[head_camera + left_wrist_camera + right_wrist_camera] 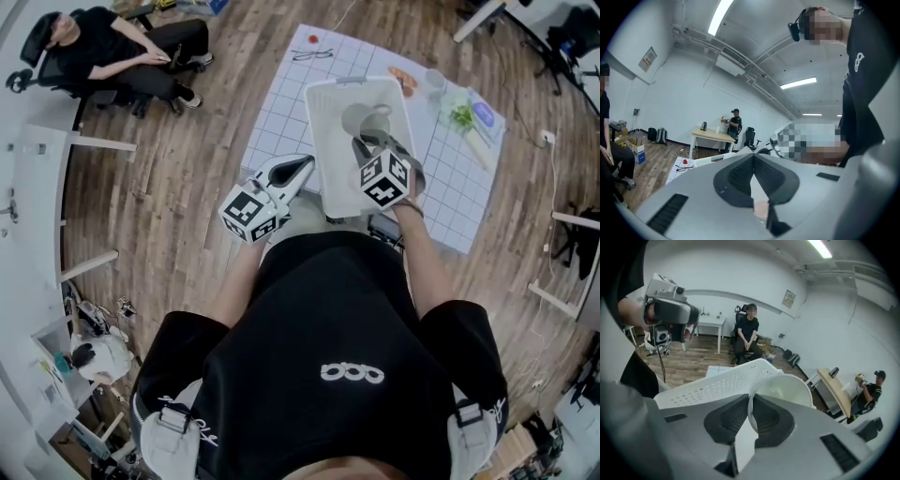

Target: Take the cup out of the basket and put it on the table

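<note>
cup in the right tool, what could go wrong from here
1. The right tool pinches the cup only by its thin rim, so it could slip or swing loose.
2. The cup hangs close above the basket. It could catch the wall and drag the basket, which the left tool is not gripping.
3. The mat right of the basket is crowded with small things, and setting down there could knock them.

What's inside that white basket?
Just the cup, its rim pinched by the right gripper; whether it sits inside or hangs above the basket is unclear. That gripper covers the near end.
</note>
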{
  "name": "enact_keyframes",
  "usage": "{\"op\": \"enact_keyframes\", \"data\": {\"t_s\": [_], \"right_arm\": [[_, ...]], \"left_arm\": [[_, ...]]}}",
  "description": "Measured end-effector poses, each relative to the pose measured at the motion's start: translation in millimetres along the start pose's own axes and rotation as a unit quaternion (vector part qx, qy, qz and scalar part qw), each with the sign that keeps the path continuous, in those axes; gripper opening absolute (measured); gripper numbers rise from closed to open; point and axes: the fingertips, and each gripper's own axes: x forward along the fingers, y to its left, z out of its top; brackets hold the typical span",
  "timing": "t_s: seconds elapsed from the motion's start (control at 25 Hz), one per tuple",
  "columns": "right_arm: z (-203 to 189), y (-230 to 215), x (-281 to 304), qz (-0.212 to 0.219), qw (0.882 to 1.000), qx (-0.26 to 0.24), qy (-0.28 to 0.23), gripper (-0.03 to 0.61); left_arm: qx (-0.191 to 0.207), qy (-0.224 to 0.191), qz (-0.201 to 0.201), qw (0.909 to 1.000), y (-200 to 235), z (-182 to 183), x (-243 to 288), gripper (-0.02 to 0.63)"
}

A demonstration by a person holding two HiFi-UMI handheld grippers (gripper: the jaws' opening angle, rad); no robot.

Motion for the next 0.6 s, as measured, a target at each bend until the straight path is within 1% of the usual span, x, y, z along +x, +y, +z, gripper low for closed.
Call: {"op": "enact_keyframes", "data": {"t_s": [0.16,0.28,0.4,0.6], "right_arm": [[15,-9,-41,-0.039,0.998,0.009,-0.049,0.043],[24,-15,-67,-0.066,0.995,0.014,-0.074,0.043],[28,-18,-83,-0.082,0.993,0.016,-0.087,0.043],[26,-18,-98,-0.093,0.991,0.018,-0.095,0.043]], "left_arm": [[0.000,-0.002,0.004,1.0000,-6,-1,-3,0.008],[-0.001,-0.003,0.009,0.9999,-7,-2,-5,0.008],[0.000,-0.004,0.015,0.9999,-7,-3,-6,0.008],[0.005,-0.006,0.018,0.9998,-9,0,-4,0.008]]}}
